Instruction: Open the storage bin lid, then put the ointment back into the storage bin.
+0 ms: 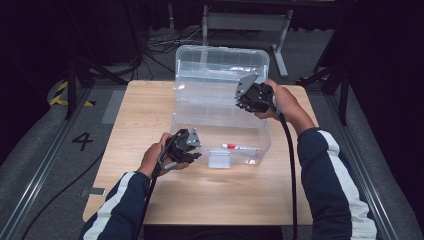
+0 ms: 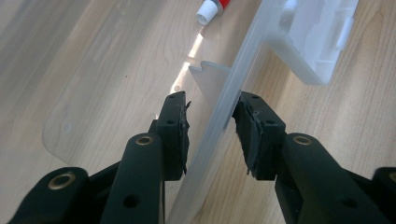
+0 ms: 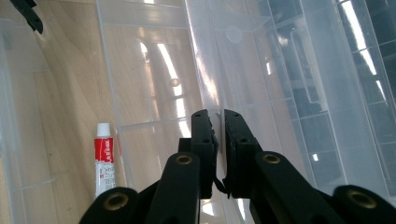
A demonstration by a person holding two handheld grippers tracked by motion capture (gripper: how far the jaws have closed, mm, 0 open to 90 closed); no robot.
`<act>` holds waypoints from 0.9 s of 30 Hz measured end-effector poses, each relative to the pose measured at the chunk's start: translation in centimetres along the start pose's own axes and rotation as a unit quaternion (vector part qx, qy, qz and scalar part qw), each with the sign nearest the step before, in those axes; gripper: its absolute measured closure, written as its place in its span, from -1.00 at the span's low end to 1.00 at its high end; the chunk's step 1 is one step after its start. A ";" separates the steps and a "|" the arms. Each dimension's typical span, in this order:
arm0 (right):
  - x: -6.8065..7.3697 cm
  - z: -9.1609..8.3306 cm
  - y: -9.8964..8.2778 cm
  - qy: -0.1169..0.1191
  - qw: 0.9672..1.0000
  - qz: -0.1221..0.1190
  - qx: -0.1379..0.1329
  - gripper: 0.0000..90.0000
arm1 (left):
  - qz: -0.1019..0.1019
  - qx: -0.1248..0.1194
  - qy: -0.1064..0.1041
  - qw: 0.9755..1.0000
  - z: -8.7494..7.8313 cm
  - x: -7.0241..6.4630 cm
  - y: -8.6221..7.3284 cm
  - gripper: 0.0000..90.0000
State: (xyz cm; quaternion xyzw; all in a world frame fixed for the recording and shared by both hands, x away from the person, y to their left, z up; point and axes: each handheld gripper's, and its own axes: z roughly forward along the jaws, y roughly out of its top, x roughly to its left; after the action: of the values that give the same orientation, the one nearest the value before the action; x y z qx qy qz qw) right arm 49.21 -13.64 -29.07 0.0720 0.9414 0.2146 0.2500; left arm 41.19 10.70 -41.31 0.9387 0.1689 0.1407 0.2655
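A clear plastic box [image 1: 220,131] stands on the wooden table [image 1: 150,100] with its lid [image 1: 220,62] raised at the back. A red and white tube [image 1: 240,147] lies on the box floor, also seen as the tube [image 2: 212,8] and the tube [image 3: 104,158]. My left gripper [image 1: 196,152] is at the box's front left corner. In its own view the left gripper [image 2: 212,121] straddles the front wall [image 2: 219,107], with both pads touching it. My right gripper [image 1: 242,102] is up at the lid's right side. There the right gripper [image 3: 218,121] is shut on a thin clear edge.
A white latch [image 1: 219,159] hangs on the box's front, also seen as the latch [image 2: 317,37]. Bare wood lies in front of the box and to its left. Beyond the far table edge are cables and a metal stand [image 1: 245,22] on the floor.
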 end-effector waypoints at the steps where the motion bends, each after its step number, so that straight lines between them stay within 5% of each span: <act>1: 0.0 0.0 0.0 0.000 1.000 0.002 0.001 0.88 | 0.001 0.000 0.002 1.000 0.0 0.0 0.0 0.43; 27: 0.7 -0.4 -0.4 0.002 1.000 0.007 -0.008 0.85 | 0.000 0.000 0.006 1.000 0.1 -0.1 0.0 0.40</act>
State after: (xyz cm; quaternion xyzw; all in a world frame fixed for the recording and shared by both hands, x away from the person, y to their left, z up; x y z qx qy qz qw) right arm 48.41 -13.97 -29.24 0.0766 0.9395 0.2243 0.2472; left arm 41.09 10.60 -41.39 0.9378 0.1708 0.1461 0.2646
